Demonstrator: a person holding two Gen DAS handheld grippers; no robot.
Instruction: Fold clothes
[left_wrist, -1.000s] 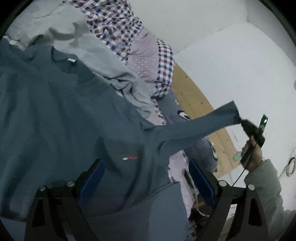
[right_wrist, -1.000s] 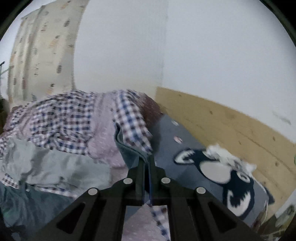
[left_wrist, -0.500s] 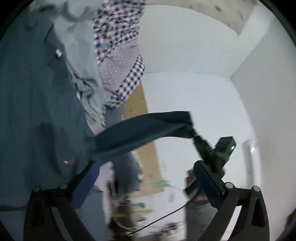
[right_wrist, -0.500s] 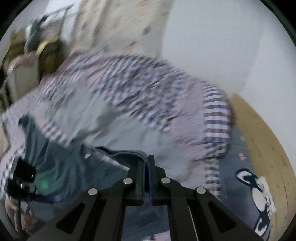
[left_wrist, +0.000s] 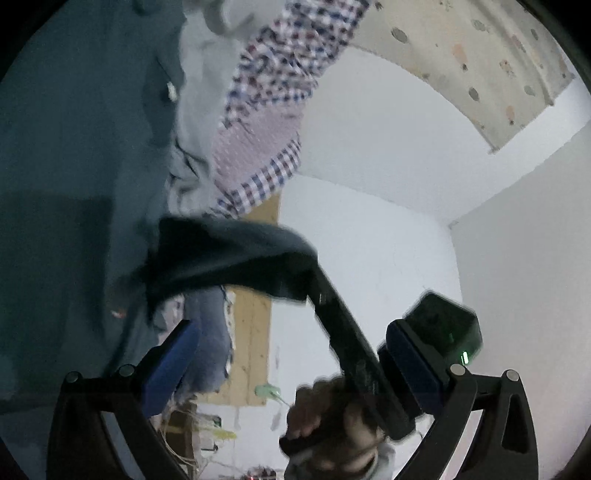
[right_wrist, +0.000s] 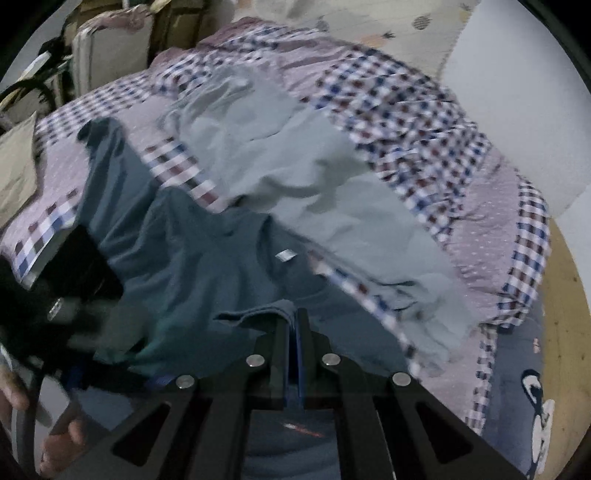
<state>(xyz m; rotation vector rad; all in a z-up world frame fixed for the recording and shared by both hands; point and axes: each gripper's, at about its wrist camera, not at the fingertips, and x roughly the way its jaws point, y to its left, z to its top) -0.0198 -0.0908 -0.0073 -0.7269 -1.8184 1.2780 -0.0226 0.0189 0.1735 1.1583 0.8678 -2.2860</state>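
Sleeve (right_wrist: 258, 314) now over sweater (right_wrist: 207, 251), R fingers (right_wrist: 293, 332) still clamped.

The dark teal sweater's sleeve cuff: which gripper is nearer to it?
Right. The right gripper is shut on the sleeve cuff, carrying it over the sweater's body. The left gripper is open, apart from the sleeve, holding nothing.

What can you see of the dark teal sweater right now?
The sweater is dark teal knit with a round neck, a small white neck label and a little red chest mark. Its body lies spread on the checked quilt, partly beside a grey garment. The right gripper, shut on one cuff, holds that sleeve above the body.
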